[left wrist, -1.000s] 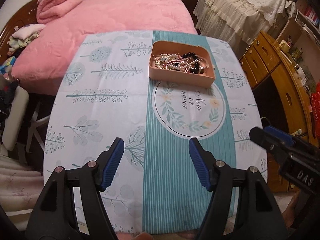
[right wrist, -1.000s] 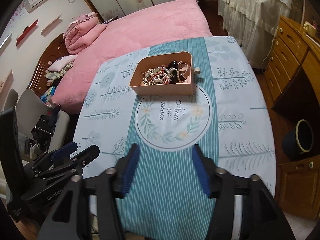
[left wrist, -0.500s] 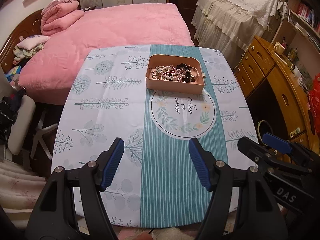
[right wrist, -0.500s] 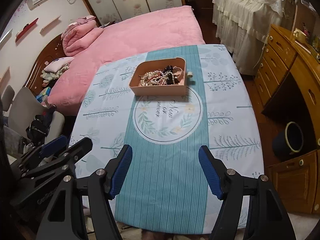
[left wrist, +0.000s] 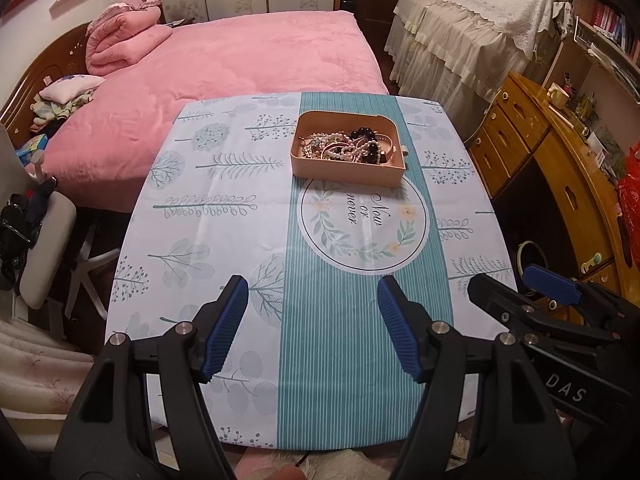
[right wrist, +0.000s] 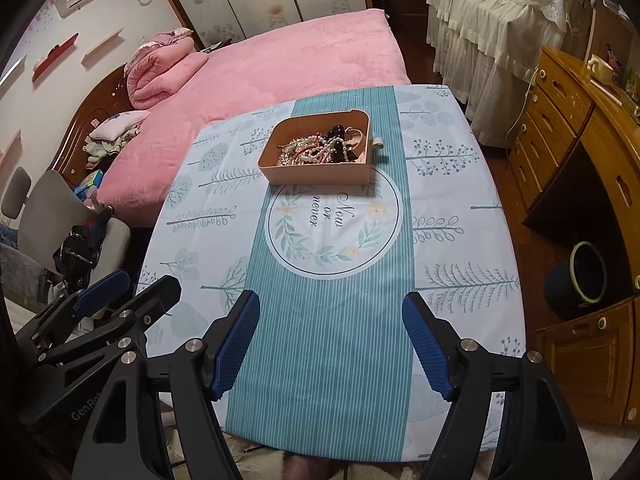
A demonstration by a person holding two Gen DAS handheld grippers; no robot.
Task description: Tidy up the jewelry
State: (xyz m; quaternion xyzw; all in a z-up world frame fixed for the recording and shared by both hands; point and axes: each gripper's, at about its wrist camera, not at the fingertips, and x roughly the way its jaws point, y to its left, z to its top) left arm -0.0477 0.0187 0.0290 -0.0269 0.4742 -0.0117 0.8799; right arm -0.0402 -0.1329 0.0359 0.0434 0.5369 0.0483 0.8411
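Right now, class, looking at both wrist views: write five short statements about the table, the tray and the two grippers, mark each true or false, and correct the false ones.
1. The tray holds a tangle of jewelry. True.
2. The tray sits at the table's near edge. False: it sits toward the far edge, by the bed.
3. The left gripper holds a necklace. False: its fingers stand apart, empty.
4. The right gripper is open with only cloth below it. True.
5. Loose beads lie scattered on the cloth. False: all the jewelry is in the tray.

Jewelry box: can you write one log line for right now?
jewelry box: full, on table | left gripper: open, empty | right gripper: opening, empty
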